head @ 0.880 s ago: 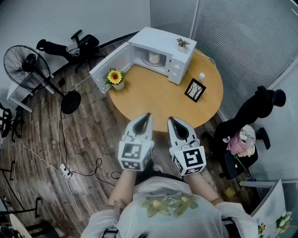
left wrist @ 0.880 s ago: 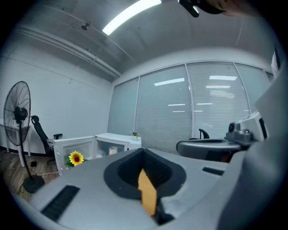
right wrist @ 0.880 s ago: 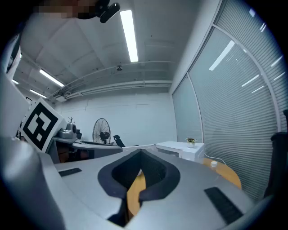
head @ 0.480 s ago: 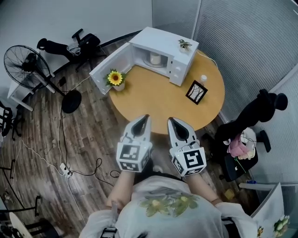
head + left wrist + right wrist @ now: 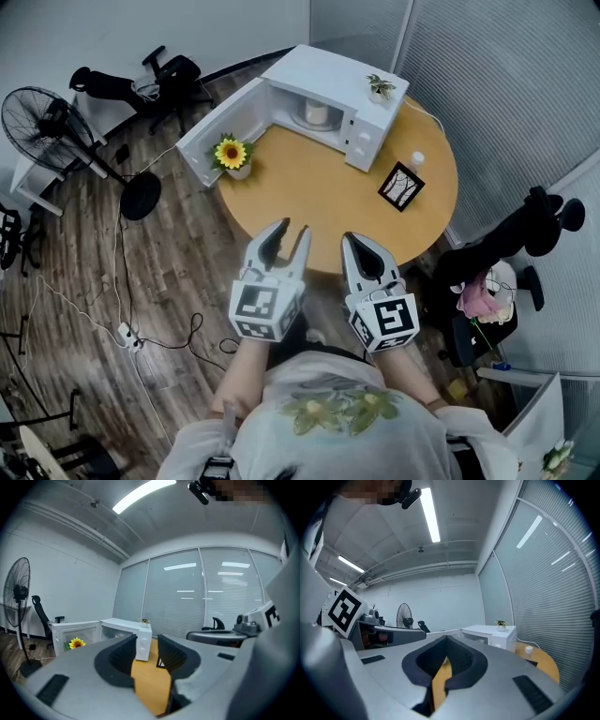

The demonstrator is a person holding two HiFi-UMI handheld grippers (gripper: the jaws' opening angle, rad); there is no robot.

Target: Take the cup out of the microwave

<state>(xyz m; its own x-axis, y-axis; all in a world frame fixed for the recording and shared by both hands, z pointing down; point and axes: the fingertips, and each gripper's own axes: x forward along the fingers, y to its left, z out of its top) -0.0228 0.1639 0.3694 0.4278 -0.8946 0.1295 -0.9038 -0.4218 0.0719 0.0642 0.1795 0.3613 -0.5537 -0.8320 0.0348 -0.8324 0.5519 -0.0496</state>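
Opening up since the earlier frames, the left gripper (image 5: pixel 290 231) is now holding its jaws a narrow way apart where they were closed before, with nothing between them but the sight of the bench (image 5: pixel 319 202) ahead. Ahead and to the left of those jaws, the microwave's door (image 5: pixel 220 141) is standing wide open, and a potted sunflower (image 5: pixel 232 155) is sitting just beside it on the bench. The cup (image 5: pixel 316 113) is resting inside the microwave (image 5: pixel 323 80), well ahead of both pairs of jaws and roughly between their two lines. The right gripper (image 5: pixel 350 239) is keeping its jaws together at the tips, gripping nothing.

By the look of it, the task is only at the approach: the door is already open, and the cup is not yet reached. The next move is probably calling for the left jaws to travel forward across the bench, passing right of the sunflower, and to spread wider before going around the cup.
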